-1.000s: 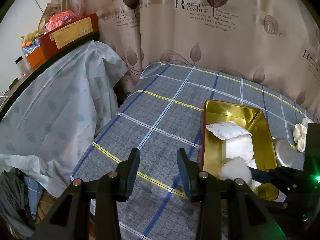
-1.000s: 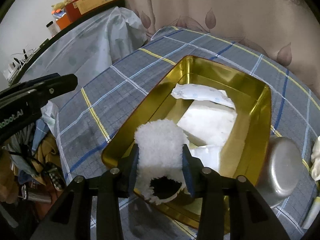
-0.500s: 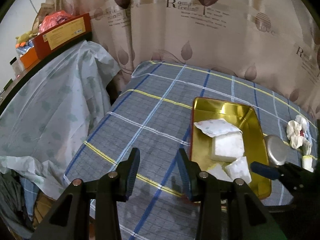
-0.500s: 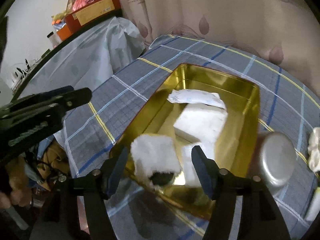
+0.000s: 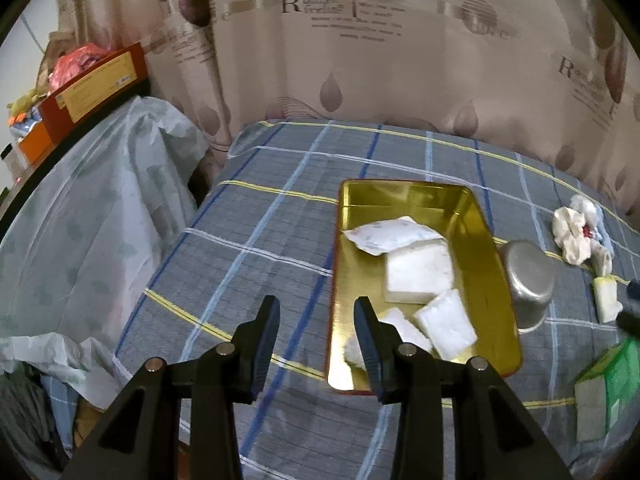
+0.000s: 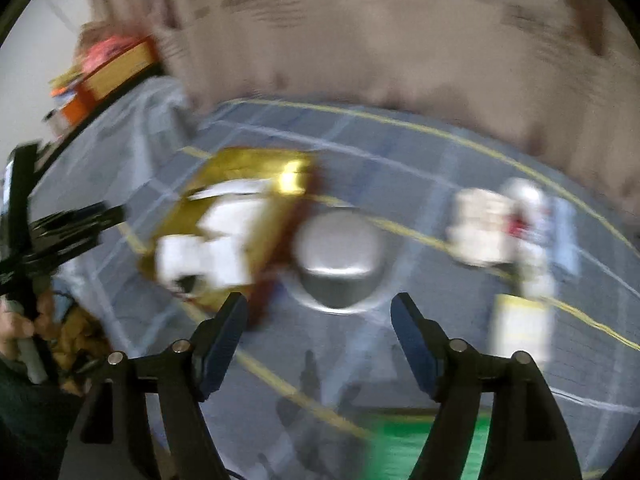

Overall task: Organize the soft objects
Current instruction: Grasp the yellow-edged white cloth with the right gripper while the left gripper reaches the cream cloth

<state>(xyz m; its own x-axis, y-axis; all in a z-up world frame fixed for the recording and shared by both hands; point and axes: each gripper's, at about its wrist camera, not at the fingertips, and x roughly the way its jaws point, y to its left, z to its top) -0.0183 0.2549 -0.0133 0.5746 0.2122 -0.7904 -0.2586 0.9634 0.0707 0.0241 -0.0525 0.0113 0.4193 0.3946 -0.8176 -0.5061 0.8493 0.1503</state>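
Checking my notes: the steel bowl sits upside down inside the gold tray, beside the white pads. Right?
Not quite. The bowl is upside down, but it sits on the cloth outside the tray, against its right wall; the pads lie inside. The left wrist view shows it.

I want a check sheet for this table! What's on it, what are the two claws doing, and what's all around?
Surface: table under a grey checked cloth.
Job's things: gold tin holds several white soft pads; a bundle of white cloths lies on the cloth to its right.
Clutter: upturned metal bowl beside the tin; green box at the near right.
Claws: left claw open, empty, near the tin's near corner; right claw opening, empty, picture blurred.
Cables: nothing seen.
Surroundings: leaf-print curtain behind; red box on a covered shelf to the left.
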